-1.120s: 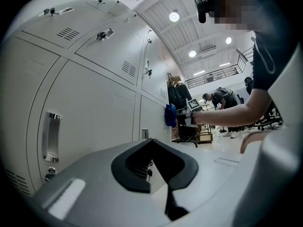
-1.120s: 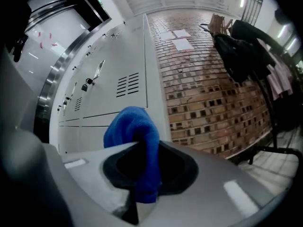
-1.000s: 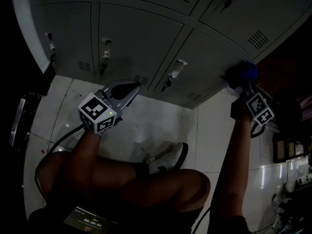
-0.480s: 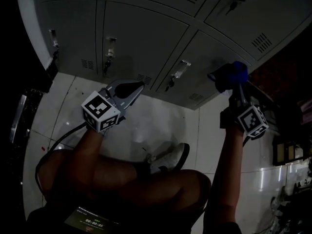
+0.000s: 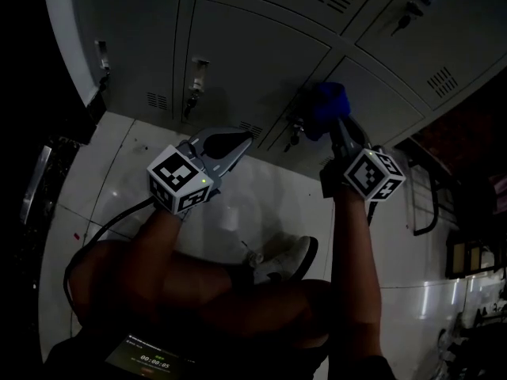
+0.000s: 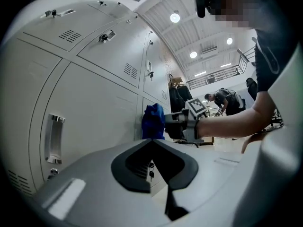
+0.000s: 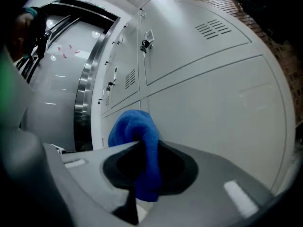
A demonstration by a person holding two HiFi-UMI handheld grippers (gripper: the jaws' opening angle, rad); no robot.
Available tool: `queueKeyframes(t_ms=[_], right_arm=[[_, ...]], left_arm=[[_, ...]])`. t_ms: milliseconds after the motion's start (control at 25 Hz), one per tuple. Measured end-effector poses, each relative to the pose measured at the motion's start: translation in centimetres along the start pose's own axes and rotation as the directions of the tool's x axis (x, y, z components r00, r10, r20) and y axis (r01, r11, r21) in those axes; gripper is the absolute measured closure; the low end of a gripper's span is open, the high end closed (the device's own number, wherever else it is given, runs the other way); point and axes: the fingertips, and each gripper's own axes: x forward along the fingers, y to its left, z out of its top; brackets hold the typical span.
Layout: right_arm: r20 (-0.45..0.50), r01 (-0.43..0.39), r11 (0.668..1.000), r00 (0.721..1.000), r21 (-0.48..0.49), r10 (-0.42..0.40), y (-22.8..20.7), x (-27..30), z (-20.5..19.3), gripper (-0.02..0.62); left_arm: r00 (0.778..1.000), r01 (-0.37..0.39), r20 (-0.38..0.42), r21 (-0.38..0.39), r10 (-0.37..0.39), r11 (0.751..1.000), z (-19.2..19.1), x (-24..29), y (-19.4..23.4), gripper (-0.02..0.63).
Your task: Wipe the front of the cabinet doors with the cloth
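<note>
In the head view, the blue terry cloth (image 5: pixel 327 101) is seen bunched at the tip of the right gripper (image 5: pixel 337 127), which is held up against the grey metal cabinet doors (image 5: pixel 245 62). The cloth lies on the front of a lower door, just beside a small latch with a hanging key (image 5: pixel 295 130). The left gripper (image 5: pixel 236 143) is held lower and to the left, over the white tiled floor (image 5: pixel 261 200), well apart from the cloth and with its tip pointed toward the doors.

In the left gripper view, the jaws are seen closed together with nothing between them. The cloth is seen beyond them, against the door front, with the right gripper directly behind it.

In the right gripper view, the jaws are seen clamped on the cloth: a fold is pinched between them and hangs down into the dark hollow behind the tips, while the rest is bunched above and ahead of the jaws, close against the pale door surface.
</note>
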Motion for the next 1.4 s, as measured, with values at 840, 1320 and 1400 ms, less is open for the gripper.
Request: queueKeyframes(t_ms=[840,1320,1400], right_arm=[[-0.021,0.16,0.987,0.987,-0.019,-0.16,-8.4,-3.3,-0.1,0.535],[0.013,0.336,0.941,0.942,0.037,-0.336,-16.5,-10.3,0.6,0.535],[0.018,0.36,0.932,0.932,0.047,-0.361,-17.8,-11.3,0.6,0.535]], left_arm=[[1.0,0.006,-0.015,-0.01,-0.006,1.0,-0.4,0.1,-0.2,0.603],[0.999,0.008,-0.033,-0.003,-0.008,1.0,-0.9,0.2,-0.3,0.603],[0.999,0.009,-0.034,-0.003,-0.009,1.0,-1.0,0.2,-0.3,0.603]])
